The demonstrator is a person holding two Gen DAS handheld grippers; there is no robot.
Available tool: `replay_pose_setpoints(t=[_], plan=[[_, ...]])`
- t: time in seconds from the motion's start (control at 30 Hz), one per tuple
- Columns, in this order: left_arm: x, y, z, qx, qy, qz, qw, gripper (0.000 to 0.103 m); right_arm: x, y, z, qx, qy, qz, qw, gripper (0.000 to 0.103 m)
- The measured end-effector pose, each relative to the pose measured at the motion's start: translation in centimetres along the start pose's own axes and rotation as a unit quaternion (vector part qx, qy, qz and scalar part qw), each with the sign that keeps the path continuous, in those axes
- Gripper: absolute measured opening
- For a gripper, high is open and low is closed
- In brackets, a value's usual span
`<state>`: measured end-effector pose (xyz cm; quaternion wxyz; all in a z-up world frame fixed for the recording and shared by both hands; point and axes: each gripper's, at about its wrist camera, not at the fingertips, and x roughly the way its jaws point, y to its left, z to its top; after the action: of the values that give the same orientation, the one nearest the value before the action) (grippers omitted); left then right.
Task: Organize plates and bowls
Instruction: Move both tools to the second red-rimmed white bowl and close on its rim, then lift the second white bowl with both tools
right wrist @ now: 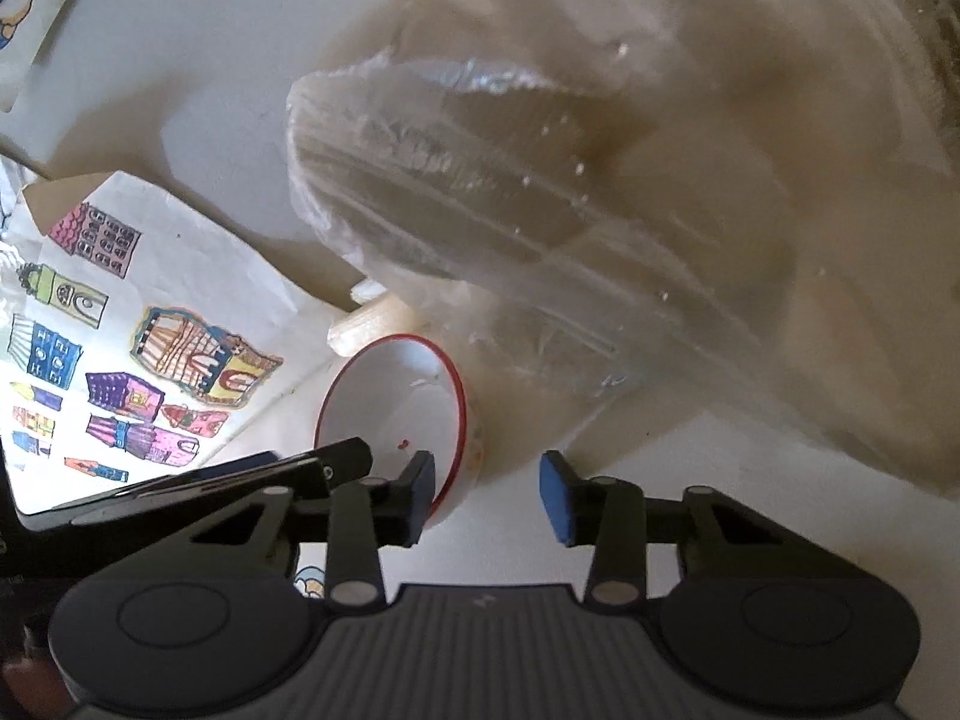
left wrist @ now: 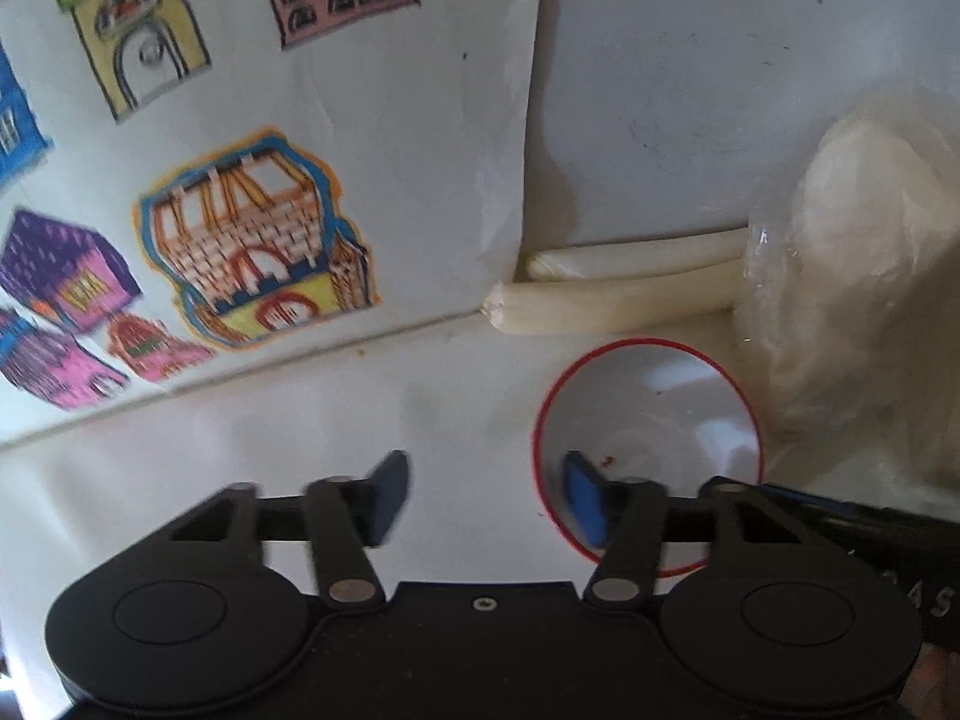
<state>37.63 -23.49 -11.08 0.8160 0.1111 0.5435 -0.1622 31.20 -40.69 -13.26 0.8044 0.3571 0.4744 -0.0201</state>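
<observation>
Here, the red-rimmed bowl (right wrist: 396, 414) sits on the white table (left wrist: 252, 456) beside the wrapped bundle (right wrist: 540, 222) and two pale rolled sticks (left wrist: 612, 294). Both grippers are released and hold nothing. The left gripper (left wrist: 486, 498) straddles the bowl's left rim, one pad inside; the right gripper (right wrist: 487, 495) straddles the right rim likewise. Judged step: grasp the bowl by its rim. Close one gripper squarely on the wall, pads flat and deep enough to prevent tilting, and keep clear of the picture sheet (left wrist: 252, 138) and the bundle.
</observation>
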Motion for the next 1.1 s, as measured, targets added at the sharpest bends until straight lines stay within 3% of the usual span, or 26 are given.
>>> replay_pose_setpoints(t=[0.13, 0.33, 0.5, 0.63, 1.1], plan=[[0.3, 0.2, -0.2, -0.020, 0.007, -0.029, 0.9994, 0.033, 0.0, 0.3, 0.0, -0.006, 0.002, 0.005, 1.000, 0.033], [0.5, -0.1, -0.5, -0.048, 0.013, -0.057, 0.9971, 0.014, 0.2, 0.5, 0.2, -0.015, 0.007, 0.009, 1.000, 0.032], [0.6, -0.2, -0.8, -0.074, 0.017, -0.060, 0.9953, 0.014, 0.6, 0.2, 0.6, -0.009, 0.026, 0.014, 1.000, 0.032], [0.9, 0.2, -1.1, -0.099, 0.021, -0.065, 0.9927, 0.014, 0.8, 0.1, 0.6, -0.001, 0.028, 0.024, 0.999, 0.022], [-0.4, 1.6, -5.4, -0.133, 0.016, -0.087, 0.9872, 0.012, -0.8, 0.5, -1.0, -0.042, 0.035, 0.029, 0.998, 0.019]])
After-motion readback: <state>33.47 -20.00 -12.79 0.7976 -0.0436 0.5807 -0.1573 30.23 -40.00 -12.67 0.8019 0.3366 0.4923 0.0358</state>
